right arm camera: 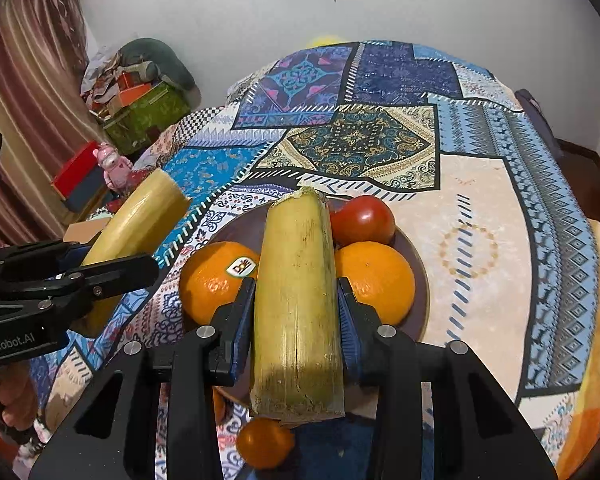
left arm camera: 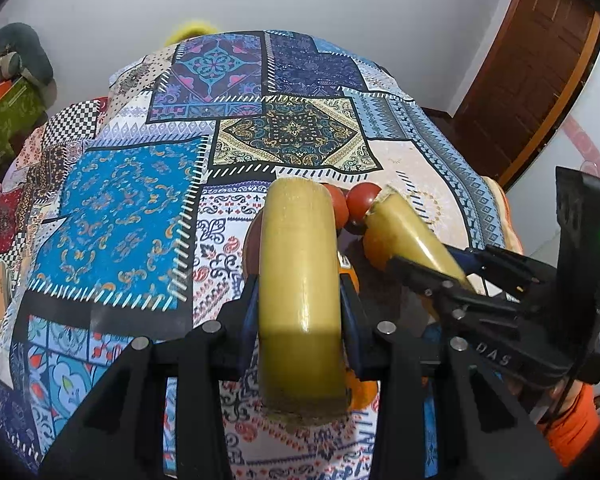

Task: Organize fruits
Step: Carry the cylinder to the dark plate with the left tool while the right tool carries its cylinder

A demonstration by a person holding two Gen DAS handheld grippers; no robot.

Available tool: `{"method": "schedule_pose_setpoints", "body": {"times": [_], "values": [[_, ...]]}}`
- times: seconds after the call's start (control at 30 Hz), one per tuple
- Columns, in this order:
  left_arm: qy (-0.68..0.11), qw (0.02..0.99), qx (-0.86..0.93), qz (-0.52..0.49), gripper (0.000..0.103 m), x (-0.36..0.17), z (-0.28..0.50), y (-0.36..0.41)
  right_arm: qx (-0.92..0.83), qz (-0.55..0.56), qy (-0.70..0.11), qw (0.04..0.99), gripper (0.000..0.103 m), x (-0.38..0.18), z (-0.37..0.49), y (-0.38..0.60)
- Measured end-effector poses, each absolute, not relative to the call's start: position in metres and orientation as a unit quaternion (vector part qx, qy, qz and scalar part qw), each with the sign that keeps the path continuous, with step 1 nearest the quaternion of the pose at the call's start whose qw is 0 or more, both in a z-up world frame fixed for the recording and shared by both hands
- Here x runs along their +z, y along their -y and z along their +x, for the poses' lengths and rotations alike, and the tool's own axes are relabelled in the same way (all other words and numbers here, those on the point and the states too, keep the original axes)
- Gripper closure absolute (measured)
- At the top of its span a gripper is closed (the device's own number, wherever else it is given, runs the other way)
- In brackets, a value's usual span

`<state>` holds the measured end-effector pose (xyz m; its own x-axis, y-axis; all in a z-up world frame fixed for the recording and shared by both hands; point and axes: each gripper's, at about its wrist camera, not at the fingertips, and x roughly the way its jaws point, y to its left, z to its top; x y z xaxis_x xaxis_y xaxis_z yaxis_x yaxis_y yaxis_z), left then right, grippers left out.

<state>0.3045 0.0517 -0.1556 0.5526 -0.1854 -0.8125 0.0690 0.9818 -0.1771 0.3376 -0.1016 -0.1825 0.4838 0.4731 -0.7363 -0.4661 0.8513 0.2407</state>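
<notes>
My left gripper (left arm camera: 299,296) is shut on a yellow-green cane piece (left arm camera: 298,264), held above the patchwork cloth. My right gripper (right arm camera: 297,300) is shut on a second cane piece (right arm camera: 298,280), held over a brown plate (right arm camera: 418,256). The plate holds two oranges (right arm camera: 216,280) (right arm camera: 376,276), one with a sticker, and a red tomato (right arm camera: 364,218). A small orange fruit (right arm camera: 265,442) lies near the plate's front rim. In the left wrist view the right gripper (left arm camera: 432,276) and its cane piece (left arm camera: 404,224) show at right, beside two tomatoes (left arm camera: 362,200).
A patchwork cloth (right arm camera: 480,184) covers the round table. Boxes and clutter (right arm camera: 140,112) stand at the far left by a curtain. A pink figure (right arm camera: 114,168) sits off the table's left edge. A wooden door (left arm camera: 532,60) is at the right.
</notes>
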Motion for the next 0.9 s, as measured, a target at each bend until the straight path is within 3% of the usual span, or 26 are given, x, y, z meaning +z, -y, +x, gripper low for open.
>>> {"method": "schedule_pose_setpoints", "body": {"times": [0.9], "values": [[-0.499,0.859,-0.1,-0.058,0.066,-0.174,0.352,-0.011,0.25,-0.006,-0.419,0.873,0.071,-0.17,0.347,0.133]]}}
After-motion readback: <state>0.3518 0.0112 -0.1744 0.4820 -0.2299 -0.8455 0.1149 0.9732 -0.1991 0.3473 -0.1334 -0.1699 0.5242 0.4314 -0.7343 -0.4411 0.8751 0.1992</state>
